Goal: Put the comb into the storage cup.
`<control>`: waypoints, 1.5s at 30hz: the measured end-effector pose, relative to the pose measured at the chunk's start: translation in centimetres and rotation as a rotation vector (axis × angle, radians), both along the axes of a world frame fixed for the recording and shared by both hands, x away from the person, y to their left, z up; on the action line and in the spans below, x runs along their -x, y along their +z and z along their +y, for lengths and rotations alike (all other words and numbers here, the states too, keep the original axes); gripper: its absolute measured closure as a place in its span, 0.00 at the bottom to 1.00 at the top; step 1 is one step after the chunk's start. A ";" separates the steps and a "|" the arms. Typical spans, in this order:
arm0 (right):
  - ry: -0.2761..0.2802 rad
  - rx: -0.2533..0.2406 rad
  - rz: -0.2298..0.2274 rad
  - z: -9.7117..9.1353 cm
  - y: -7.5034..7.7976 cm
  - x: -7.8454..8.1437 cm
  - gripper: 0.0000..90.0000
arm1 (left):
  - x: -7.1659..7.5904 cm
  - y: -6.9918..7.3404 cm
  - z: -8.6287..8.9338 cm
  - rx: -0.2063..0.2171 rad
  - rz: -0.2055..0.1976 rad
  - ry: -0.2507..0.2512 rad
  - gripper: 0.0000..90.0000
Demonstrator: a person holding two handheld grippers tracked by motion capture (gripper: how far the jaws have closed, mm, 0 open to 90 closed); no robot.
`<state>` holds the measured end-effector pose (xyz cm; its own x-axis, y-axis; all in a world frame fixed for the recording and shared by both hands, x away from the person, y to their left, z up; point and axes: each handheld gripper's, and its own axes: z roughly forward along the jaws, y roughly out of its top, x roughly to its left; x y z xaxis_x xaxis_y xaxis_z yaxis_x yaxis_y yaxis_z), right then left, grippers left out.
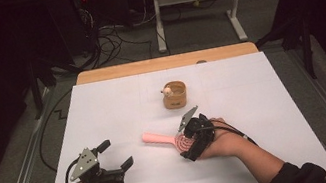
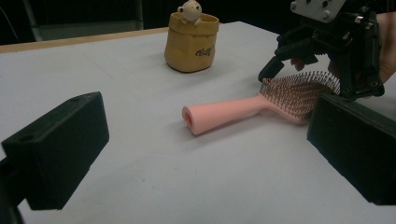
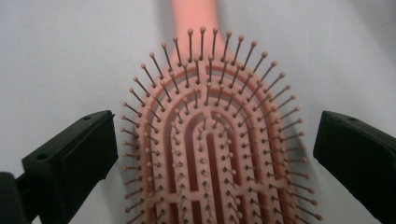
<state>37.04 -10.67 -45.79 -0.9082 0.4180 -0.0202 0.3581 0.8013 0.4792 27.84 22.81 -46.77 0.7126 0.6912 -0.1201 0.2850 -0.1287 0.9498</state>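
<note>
While bristles face up, hairbrush (image 3: 212, 154) lies between right claw (image 3: 212, 158) jaws.

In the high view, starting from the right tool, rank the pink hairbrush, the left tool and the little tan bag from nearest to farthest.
From the right tool:
1. Pink hairbrush: its bristle head lies between the open jaws, handle pointing left.
2. Tan bag: straight behind, toward the table's far edge, with a small bear figure on its rim.
3. Left tool: off to the left, near the front edge.

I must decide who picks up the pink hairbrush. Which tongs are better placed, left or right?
Right. The right tongs are open astride the hairbrush head, bristles between the jaws. The left tongs, also open, sit apart from the handle.
</note>
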 end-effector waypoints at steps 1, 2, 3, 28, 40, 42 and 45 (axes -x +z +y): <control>0.006 0.001 0.003 0.1 0.0 -0.1 0.00 | 0.0 0.0 0.0 0.000 -0.001 0.001 0.00; 0.007 -0.001 0.005 0.3 -0.1 -0.1 0.01 | 0.0 0.0 0.0 0.002 0.000 0.001 0.00; 0.013 0.003 0.003 0.4 -0.1 -0.1 0.01 | 0.0 0.0 0.0 0.002 0.000 0.001 0.00; 0.070 0.011 0.002 0.6 -0.1 -0.2 0.21 | 0.0 -0.1 0.0 0.001 0.004 0.001 0.00; 0.083 0.020 0.009 0.6 0.0 -0.5 0.22 | 0.0 -0.1 -0.1 -0.001 0.006 0.001 0.00; 0.080 0.025 0.012 0.6 0.0 -0.4 0.22 | 0.0 -0.1 -0.1 0.000 0.005 0.000 0.00; 0.079 0.030 0.010 0.7 0.0 -0.5 0.22 | 0.0 -0.1 -0.1 -0.001 0.005 0.000 0.00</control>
<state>37.49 -9.95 -45.78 -0.9384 0.3447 -0.0228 0.2979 0.8411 0.4515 27.84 22.74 -46.88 0.7117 0.6916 -0.1232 0.2897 -0.1292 0.9483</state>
